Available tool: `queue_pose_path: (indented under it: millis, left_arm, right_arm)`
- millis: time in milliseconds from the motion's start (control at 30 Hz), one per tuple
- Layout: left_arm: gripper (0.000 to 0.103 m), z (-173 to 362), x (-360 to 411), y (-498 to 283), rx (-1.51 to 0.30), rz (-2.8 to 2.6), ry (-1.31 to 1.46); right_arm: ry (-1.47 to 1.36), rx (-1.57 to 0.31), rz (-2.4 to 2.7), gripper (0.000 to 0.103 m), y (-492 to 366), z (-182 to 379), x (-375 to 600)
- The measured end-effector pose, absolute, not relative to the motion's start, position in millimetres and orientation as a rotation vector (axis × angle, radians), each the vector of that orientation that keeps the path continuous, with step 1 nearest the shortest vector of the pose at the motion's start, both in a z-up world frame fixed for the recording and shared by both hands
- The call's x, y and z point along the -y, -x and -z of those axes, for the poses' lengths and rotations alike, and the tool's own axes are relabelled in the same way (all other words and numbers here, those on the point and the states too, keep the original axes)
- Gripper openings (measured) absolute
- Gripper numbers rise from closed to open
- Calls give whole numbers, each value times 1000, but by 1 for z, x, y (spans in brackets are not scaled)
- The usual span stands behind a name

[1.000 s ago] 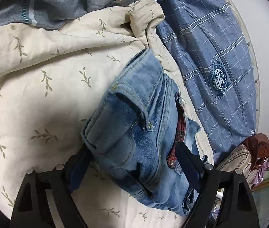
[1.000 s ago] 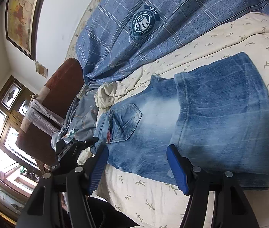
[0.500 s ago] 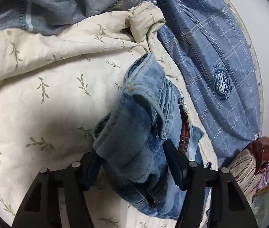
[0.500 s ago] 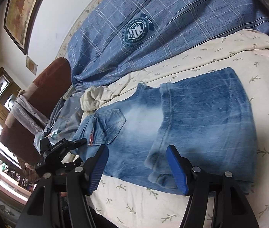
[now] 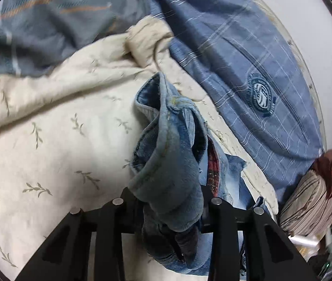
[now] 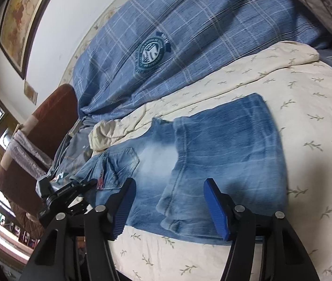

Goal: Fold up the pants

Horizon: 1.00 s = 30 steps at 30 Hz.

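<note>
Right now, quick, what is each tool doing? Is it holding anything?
Left tool: just closed, now shut on the waistband end of the jeans, bunching it up.
Right tool: open, holding nothing, over the folded jeans.

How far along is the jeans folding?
Partly done. The jeans already lie on the bedspread with the legs doubled back once. In hand: the left gripper has just been closing and now pinches the bunched waistband, lifted off the bed. The right gripper stands open over the near edge, gripping nothing. Left, probably: carry the waist end over the legs and flatten it.
</note>
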<state>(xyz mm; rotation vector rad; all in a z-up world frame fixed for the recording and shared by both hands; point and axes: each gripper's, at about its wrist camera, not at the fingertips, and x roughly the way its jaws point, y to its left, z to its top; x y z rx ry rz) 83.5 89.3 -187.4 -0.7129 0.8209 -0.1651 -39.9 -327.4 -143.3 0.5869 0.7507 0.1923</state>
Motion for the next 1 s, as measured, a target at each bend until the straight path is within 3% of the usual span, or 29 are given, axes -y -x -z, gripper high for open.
queue_pose_path:
  millis: [600, 1000]
  left_arm:
    - [33, 89, 40, -42, -663, 370, 267]
    - [36, 139, 181, -12, -716, 493, -91]
  right_arm:
    - [-842, -635, -58, 59, 62, 141, 405]
    - [-945, -596, -81, 60, 75, 145, 436]
